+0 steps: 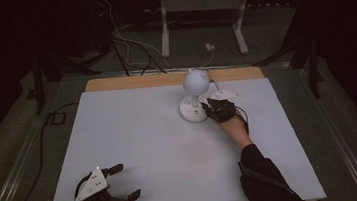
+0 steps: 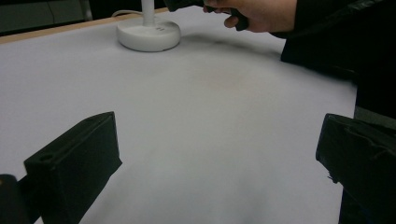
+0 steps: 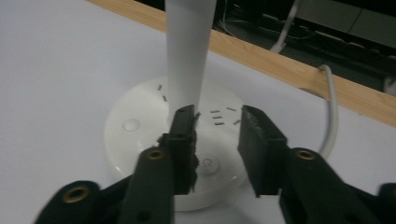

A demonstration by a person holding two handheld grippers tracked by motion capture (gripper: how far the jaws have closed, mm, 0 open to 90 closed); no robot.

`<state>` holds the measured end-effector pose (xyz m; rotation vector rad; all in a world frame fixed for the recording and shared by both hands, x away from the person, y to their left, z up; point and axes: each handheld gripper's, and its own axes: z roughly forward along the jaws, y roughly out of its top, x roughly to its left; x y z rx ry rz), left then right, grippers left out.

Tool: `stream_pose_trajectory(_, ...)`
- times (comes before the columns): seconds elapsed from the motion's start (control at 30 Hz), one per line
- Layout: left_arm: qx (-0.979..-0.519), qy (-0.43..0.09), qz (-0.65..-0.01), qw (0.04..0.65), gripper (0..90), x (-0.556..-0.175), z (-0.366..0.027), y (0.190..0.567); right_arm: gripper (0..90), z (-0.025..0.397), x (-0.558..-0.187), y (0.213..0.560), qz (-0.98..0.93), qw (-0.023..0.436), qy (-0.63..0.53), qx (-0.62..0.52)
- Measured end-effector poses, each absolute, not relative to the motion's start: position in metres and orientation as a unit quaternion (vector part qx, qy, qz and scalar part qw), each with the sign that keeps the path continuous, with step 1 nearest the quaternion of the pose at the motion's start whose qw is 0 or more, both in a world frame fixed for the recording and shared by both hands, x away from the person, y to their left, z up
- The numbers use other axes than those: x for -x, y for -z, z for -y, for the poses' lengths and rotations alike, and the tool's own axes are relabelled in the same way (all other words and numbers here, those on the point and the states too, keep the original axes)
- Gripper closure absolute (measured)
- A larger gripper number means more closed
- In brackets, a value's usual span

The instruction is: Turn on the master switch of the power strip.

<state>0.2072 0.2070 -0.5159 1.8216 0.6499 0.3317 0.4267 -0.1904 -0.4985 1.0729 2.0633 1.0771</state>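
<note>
The white desk lamp with round base (image 3: 154,154) stood upright, stem vertical, just ahead of the right gripper (image 3: 217,135), fingers slightly parted, empty. Left gripper (image 2: 219,154) fingers spread wide over the white bench (image 1: 146,149).

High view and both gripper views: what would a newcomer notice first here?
First, the white desk lamp with a round head, standing toward the far edge of the white table. Next, the right gripper over the lamp's round base, jaws slightly apart near the power button. Last, the left gripper, wide open at the table's near left corner.
</note>
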Motion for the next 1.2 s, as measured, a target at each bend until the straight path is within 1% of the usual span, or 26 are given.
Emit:
stream_pose_trajectory(0.13,-0.772,-0.140,-0.275,0.555,0.1,-0.207,-0.207,0.516,81.9,0.191,-0.429,0.500,-0.775,0.280,-0.400,-0.401)
stream_pose_trajectory(0.27,-0.772,-0.141,-0.276,0.555,0.1,-0.207,-0.207,0.516,90.0,0.192,-0.431,0.502,-0.775,0.276,-0.399,-0.404)
stream_pose_trajectory(0.47,-0.772,-0.140,-0.276,0.555,0.1,-0.208,-0.207,0.517,90.0,0.190,-0.433,0.507,-0.782,0.265,-0.395,-0.404)
stream_pose_trajectory(0.93,-0.774,-0.140,-0.275,0.553,0.1,-0.207,-0.206,0.517,90.0,0.189,-0.434,0.516,-0.788,0.265,-0.385,-0.399)
stream_pose_trajectory(1.07,-0.775,-0.140,-0.274,0.552,0.2,-0.207,-0.206,0.517,90.0,0.189,-0.434,0.517,-0.792,0.273,-0.382,-0.391)
stream_pose_trajectory(1.2,-0.775,-0.139,-0.275,0.552,0.2,-0.208,-0.206,0.517,90.0,0.189,-0.435,0.517,-0.792,0.269,-0.382,-0.394)
